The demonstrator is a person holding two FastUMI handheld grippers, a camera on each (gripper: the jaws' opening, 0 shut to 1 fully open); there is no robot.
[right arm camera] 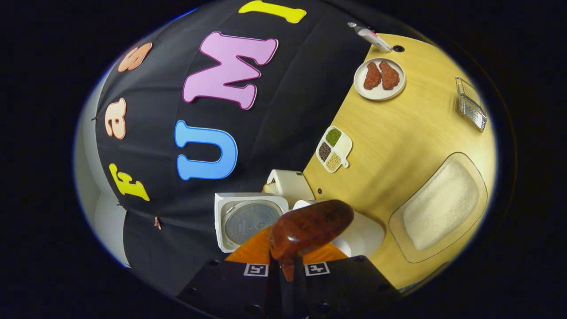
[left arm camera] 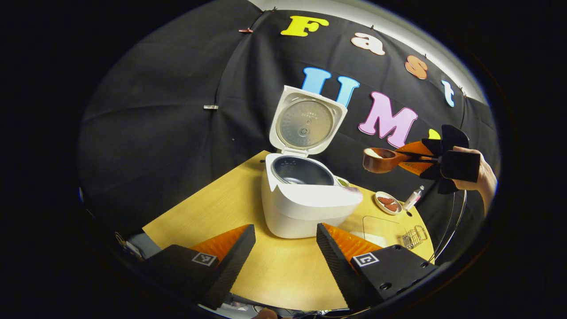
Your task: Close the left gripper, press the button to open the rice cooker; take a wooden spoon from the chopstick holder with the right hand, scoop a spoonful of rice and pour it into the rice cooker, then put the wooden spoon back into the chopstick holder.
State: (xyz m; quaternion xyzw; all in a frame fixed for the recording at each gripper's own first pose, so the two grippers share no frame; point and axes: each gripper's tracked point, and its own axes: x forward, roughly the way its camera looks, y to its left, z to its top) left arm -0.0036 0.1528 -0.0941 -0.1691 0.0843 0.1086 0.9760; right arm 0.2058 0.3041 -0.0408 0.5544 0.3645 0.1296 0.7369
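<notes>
In the left gripper view the left tongs (left arm camera: 283, 252) are hanging with fingers apart over bare table (left arm camera: 283, 270), just short of the cooker (left arm camera: 310, 204). Its lid (left arm camera: 305, 122) is standing upright, leaving the pot (left arm camera: 301, 170) open from above. The right tongs (left arm camera: 409, 158) are clamping the spoon (left arm camera: 381, 159) by its handle – rice in the bowl – level, right of the cooker, apart from it. In the right gripper view the spoon (right arm camera: 310, 230) is covering part of the cooker; the rice tray (right arm camera: 438, 208) is sitting near the table edge.

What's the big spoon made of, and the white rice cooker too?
The wooden spoon looks like dark reddish-brown wood with a glossy varnish; faint grain shows on its bowl. The rice cooker body seems smooth white plastic, while the plate inside its open lid looks like dull grey metal.
</notes>
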